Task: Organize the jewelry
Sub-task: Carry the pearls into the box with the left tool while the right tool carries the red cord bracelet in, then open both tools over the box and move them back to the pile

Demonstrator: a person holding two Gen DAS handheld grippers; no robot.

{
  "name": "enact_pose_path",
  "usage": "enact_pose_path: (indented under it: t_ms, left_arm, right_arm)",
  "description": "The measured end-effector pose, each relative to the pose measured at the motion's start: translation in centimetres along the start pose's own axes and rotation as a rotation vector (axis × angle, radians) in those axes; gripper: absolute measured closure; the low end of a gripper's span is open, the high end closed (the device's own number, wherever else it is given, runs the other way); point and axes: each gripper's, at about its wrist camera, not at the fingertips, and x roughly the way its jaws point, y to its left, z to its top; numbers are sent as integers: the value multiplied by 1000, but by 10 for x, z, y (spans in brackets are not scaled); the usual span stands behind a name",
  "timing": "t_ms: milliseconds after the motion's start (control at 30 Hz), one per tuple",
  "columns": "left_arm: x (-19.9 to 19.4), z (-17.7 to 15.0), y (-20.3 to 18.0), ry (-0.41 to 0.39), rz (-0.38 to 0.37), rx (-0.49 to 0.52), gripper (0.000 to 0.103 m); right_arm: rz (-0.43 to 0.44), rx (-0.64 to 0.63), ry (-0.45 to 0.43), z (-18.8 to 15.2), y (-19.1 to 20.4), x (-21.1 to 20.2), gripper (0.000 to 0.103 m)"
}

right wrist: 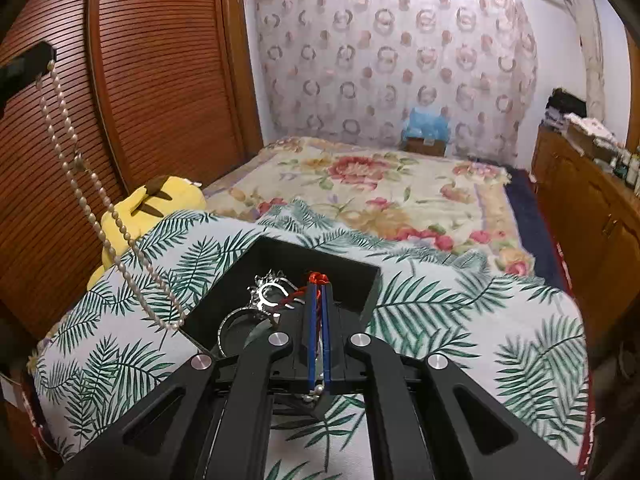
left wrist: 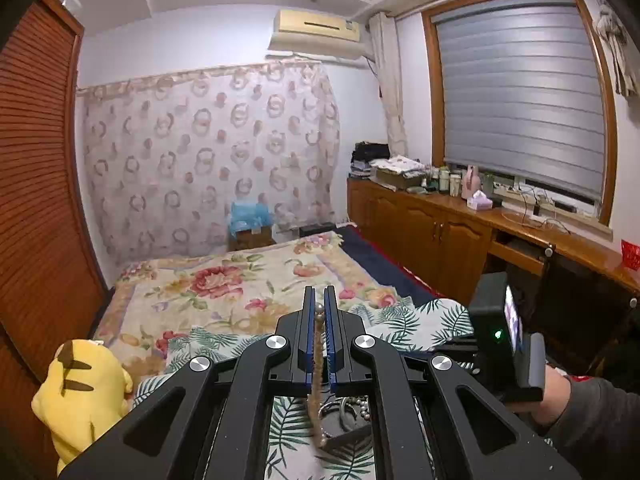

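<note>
My left gripper (left wrist: 319, 300) is shut on a pearl necklace (left wrist: 318, 360), held high; the strand hangs down toward the black jewelry box (left wrist: 348, 436). In the right wrist view the same necklace (right wrist: 80, 184) hangs from the left gripper at the upper left down to the palm-leaf cloth beside the black box (right wrist: 352, 276). My right gripper (right wrist: 319, 288) is shut on a red cord (right wrist: 318, 280) over the box. Silver bangles and a silver ornament (right wrist: 266, 292) lie in the box.
The box sits on a palm-leaf patterned cloth (right wrist: 460, 312) on a floral bed (right wrist: 360, 184). A yellow plush toy (left wrist: 84, 388) lies at the left by the wooden wardrobe (right wrist: 140, 80). A wooden cabinet counter (left wrist: 460, 216) runs along the right.
</note>
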Motion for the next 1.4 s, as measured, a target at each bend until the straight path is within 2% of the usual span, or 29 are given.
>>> enact_pose_path:
  t_ms: [233,333,367,733,1133,1167,1233,1267,1367,1400]
  left_arm:
    - [24,-3,-1,33,3,-4,99]
    - [31,0,-3,40,-3,-7,99]
    - [32,1,-4,39,-4,-5,99]
    - [43,17,-15,12,3,20,99]
    - [71,-16,-10,126,-10,-9,97]
    - [70,-20,-10,130,-10,-11,96]
    - [66,-30,-9,143,-11,-17,82]
    - [65,-35,-9,147,-13,-17,79]
    - [58,-52,-10,168,-13,-6,73]
    - [55,-58,-10,174,-10,-4,66]
  right_arm:
    - [17,-9,61,-15,1,18,98]
    - [21,-5,63,-20,-2,18,81]
    - [22,-4,61,-21,-3,17,80]
    - [20,-14,11,-29,-4,-8,80]
    - [31,-7,8,-45,-5,-23,80]
    - [33,-6,7,-47,-4,-25,80]
    - [38,-8,5,-51,-1,-29,80]
    - [39,-11,4,-53,0,-30,80]
    - [45,-25,5,-60,8,-36,80]
    - [48,-26,6,-61,9,-37,80]
